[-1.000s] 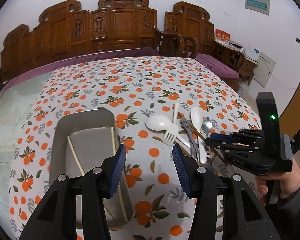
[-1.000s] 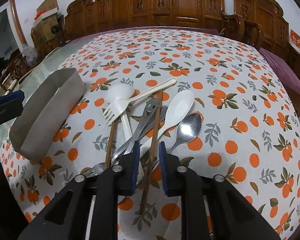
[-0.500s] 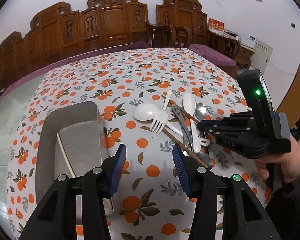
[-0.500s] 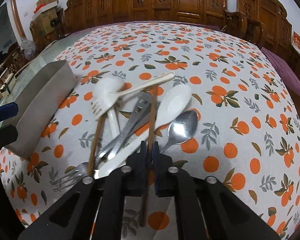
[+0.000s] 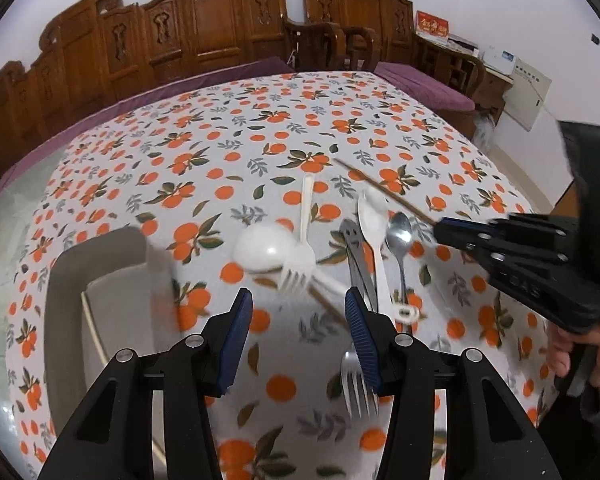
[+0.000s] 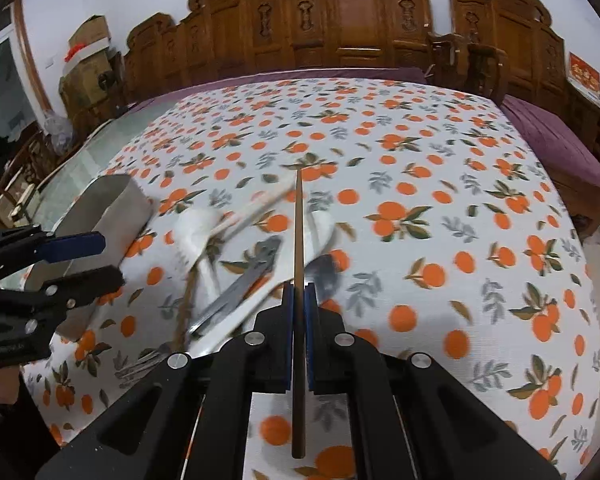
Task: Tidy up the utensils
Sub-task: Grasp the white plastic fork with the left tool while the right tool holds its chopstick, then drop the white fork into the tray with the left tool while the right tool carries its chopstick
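My right gripper point(image 6: 299, 292) is shut on a brown wooden chopstick point(image 6: 298, 232) and holds it lifted above the table; the stick also shows in the left wrist view point(image 5: 384, 190), leading to the right gripper point(image 5: 440, 230). Below lies a pile of utensils: a white plastic fork point(image 5: 302, 248), a white spoon point(image 5: 374, 220), a steel spoon point(image 5: 399, 236), a steel fork point(image 5: 358, 384), a second brown chopstick point(image 6: 186, 300). My left gripper point(image 5: 296, 336) is open and empty, just in front of the pile. A grey metal tray point(image 5: 100, 256) to the left holds a pale chopstick point(image 5: 94, 332).
An orange-patterned cloth point(image 5: 228, 152) covers the table. Carved wooden chairs point(image 5: 220, 24) stand behind the far edge. The table's right edge drops off near a purple cushion point(image 5: 424, 88). The person's hand point(image 5: 580, 356) holds the right gripper.
My right gripper shut on the brown chopstick and lifted it off the pile. My left gripper moved right, from over the tray toward the utensils, still open.
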`<state>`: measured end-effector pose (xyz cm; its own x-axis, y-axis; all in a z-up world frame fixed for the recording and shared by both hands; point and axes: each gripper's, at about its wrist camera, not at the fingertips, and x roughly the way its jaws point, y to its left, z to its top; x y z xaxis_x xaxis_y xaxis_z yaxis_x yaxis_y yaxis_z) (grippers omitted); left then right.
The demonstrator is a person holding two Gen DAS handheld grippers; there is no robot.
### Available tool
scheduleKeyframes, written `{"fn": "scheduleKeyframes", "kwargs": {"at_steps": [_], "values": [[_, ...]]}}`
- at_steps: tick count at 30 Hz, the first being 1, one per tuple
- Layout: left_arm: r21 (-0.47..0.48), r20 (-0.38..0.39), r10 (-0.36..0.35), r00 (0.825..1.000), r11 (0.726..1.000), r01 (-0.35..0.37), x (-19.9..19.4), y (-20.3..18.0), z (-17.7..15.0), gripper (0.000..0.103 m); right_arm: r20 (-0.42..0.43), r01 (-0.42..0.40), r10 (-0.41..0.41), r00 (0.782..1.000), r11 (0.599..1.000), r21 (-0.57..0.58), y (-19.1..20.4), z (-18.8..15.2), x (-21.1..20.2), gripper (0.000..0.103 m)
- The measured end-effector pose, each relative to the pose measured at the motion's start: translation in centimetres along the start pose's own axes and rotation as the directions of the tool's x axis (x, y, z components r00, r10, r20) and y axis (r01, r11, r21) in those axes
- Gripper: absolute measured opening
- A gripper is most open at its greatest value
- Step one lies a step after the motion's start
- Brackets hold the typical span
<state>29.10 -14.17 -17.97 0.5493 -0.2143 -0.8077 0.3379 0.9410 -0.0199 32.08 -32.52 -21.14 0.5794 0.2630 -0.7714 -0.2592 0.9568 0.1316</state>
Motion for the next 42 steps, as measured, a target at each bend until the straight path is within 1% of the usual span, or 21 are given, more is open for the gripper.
{"fn": "scheduleKeyframes", "kwargs": {"at_steps": [2,5,8,10,11,12,18,20,22,24,25,26,27,29,37,42], "values": [[0.001,-0.015,0.011,1.000,1.000,-0.011,0.9,-0.1,0.6,0.046,0.006,0.012,-0.012,1.000,1.000,0.025,-1.0,0.1,-0.2,0.006],[0.013,-0.044,0.026,0.999,1.000,-0.026,2.3,-0.4,1.5,0.046,0.017,-0.001,0.000,1.000,0.999,0.054,-1.9,0.2,-0.4,0.006],[0.007,-0.080,0.032,0.996,0.999,-0.031,3.9,-0.5,2.0,0.042,0.027,-0.012,0.010,1.000,0.998,0.066,-2.1,0.4,-0.5,0.006],[-0.010,-0.095,0.024,0.995,1.000,-0.025,4.7,-0.3,2.3,0.039,0.030,-0.018,0.016,0.999,0.998,0.065,-2.0,0.4,-0.5,0.006],[-0.021,-0.106,0.025,0.994,0.999,-0.027,5.2,-0.2,2.4,0.035,0.032,-0.019,0.017,0.999,0.998,0.064,-1.9,0.4,-0.5,0.006],[-0.032,-0.115,0.023,0.993,0.999,-0.027,5.5,0.0,2.5,0.034,0.032,-0.021,0.019,0.999,0.998,0.063,-1.8,0.4,-0.5,0.006],[-0.098,-0.148,-0.005,0.989,0.995,-0.010,7.0,0.9,2.7,0.031,0.036,-0.034,0.032,0.999,0.997,0.064,-1.5,0.5,-0.5,0.006],[-0.111,-0.150,-0.025,0.988,0.994,0.008,7.1,1.0,2.7,0.031,0.038,-0.036,0.034,0.999,0.997,0.063,-1.5,0.6,-0.5,0.006],[-0.112,-0.156,-0.039,0.987,0.993,0.021,7.2,0.9,2.7,0.028,0.037,-0.037,0.035,0.999,0.997,0.064,-1.5,0.6,-0.5,0.006],[-0.105,-0.166,-0.051,0.985,0.994,0.034,7.3,0.6,2.5,0.022,0.038,-0.037,0.035,0.999,0.997,0.062,-1.5,0.6,-0.5,0.006],[-0.101,-0.168,-0.053,0.984,0.994,0.036,7.3,0.5,2.4,0.020,0.037,-0.037,0.034,0.999,0.997,0.062,-1.5,0.6,-0.5,0.006],[-0.097,-0.171,-0.053,0.984,0.995,0.037,7.3,0.3,2.3,0.016,0.036,-0.036,0.034,0.999,0.997,0.062,-1.4,0.6,-0.5,0.006],[-0.092,-0.171,-0.057,0.984,0.995,0.042,7.2,0.1,2.2,0.011,0.036,-0.036,0.034,0.999,0.997,0.061,-1.4,0.6,-0.5,0.006],[-0.082,-0.167,-0.060,0.984,0.996,0.046,7.0,-0.2,2.1,0.005,0.039,-0.038,0.036,0.999,0.998,0.058,-1.3,0.6,-0.5,0.006],[0.017,-0.106,-0.024,0.994,1.000,0.026,4.7,-2.0,1.9,0.005,0.039,-0.041,0.039,0.998,0.998,0.048,-0.9,0.7,-0.5,0.006],[0.038,-0.069,-0.029,0.997,0.999,0.031,2.5,-2.1,2.1,0.005,0.045,-0.052,0.051,0.998,0.998,0.023,0.2,0.9,-0.7,0.006]]}}
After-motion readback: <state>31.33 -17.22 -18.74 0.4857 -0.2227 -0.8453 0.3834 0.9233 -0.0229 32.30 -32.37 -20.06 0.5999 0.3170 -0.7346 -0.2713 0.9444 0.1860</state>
